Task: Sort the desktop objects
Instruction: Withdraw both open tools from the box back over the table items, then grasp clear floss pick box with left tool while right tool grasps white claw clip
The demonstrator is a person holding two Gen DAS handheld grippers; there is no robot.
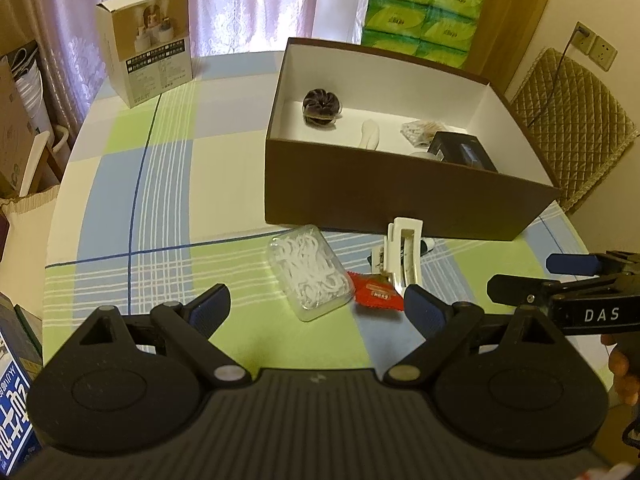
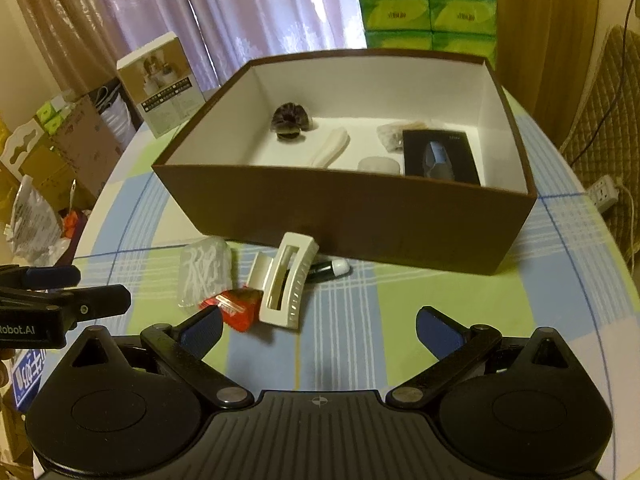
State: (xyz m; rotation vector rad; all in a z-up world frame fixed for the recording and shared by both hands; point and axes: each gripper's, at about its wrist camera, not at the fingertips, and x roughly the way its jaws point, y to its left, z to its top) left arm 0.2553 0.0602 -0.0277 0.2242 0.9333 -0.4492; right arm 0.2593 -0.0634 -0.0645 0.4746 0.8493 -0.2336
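A brown box (image 1: 384, 204) (image 2: 360, 216) with a white inside stands on the checked tablecloth. In it lie a dark scrunchie (image 1: 321, 106) (image 2: 291, 120), a white piece (image 2: 330, 146), a clear bag (image 2: 396, 132) and a black packet (image 2: 440, 152). In front of the box lie a clear case of white floss picks (image 1: 310, 272) (image 2: 206, 272), a red sachet (image 1: 376, 292) (image 2: 236, 308), a cream hair claw (image 1: 404, 256) (image 2: 286, 280) and a small dark tube with a white cap (image 2: 332, 269). My left gripper (image 1: 316, 306) is open just short of the case. My right gripper (image 2: 320, 330) is open near the claw.
A printed carton (image 1: 146, 46) (image 2: 166, 84) stands upright at the table's far left. Green tissue packs (image 1: 420, 12) are stacked behind the box. A quilted chair (image 1: 572, 124) sits to the right. A blue package (image 1: 14, 392) lies at the near left edge.
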